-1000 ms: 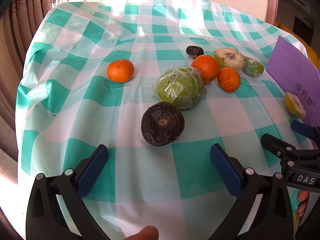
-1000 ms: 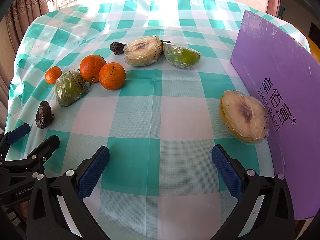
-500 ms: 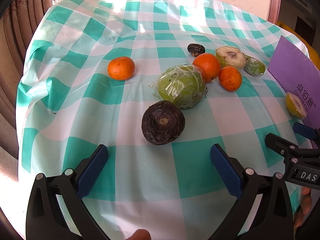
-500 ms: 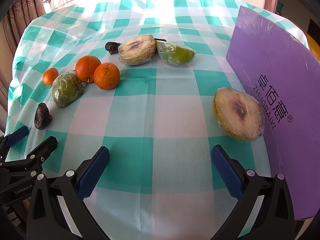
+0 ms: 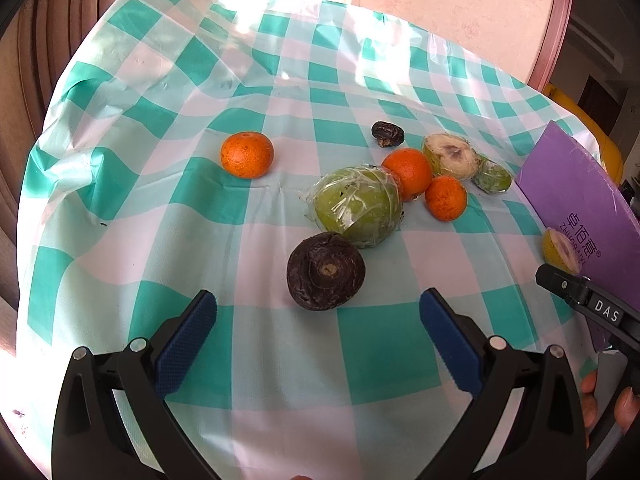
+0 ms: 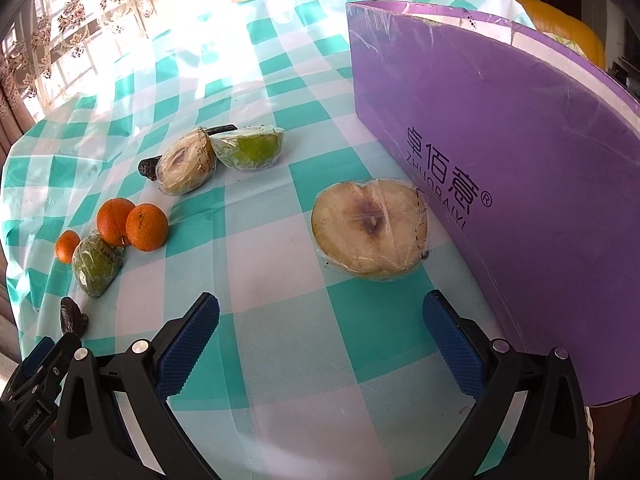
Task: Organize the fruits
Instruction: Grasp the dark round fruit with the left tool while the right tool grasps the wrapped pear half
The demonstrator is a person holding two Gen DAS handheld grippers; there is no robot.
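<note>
My left gripper (image 5: 318,336) is open and empty, just short of a dark wrinkled round fruit (image 5: 325,271). Behind it lie a wrapped green fruit (image 5: 358,211), three oranges (image 5: 247,154) (image 5: 408,173) (image 5: 445,197), a small dark fruit (image 5: 387,133) and wrapped cut halves (image 5: 452,156). My right gripper (image 6: 320,340) is open and empty, just short of a wrapped cut half (image 6: 370,234) that lies beside the purple box (image 6: 500,168). Two more wrapped halves (image 6: 186,166) (image 6: 250,152) and the oranges (image 6: 146,227) lie to its left.
The round table carries a teal-and-white checked cloth (image 5: 160,184). The purple box (image 5: 576,196) stands along the right side. Curtains (image 5: 36,60) hang at the left, a lit window (image 6: 80,28) behind. The left gripper's body (image 6: 36,376) shows at the right view's lower left.
Both grippers have moved and tilted: the right one turned toward the cut half by the box, which now looks nearer and more central. The left view shows more of the far table. Jaws stay open.
</note>
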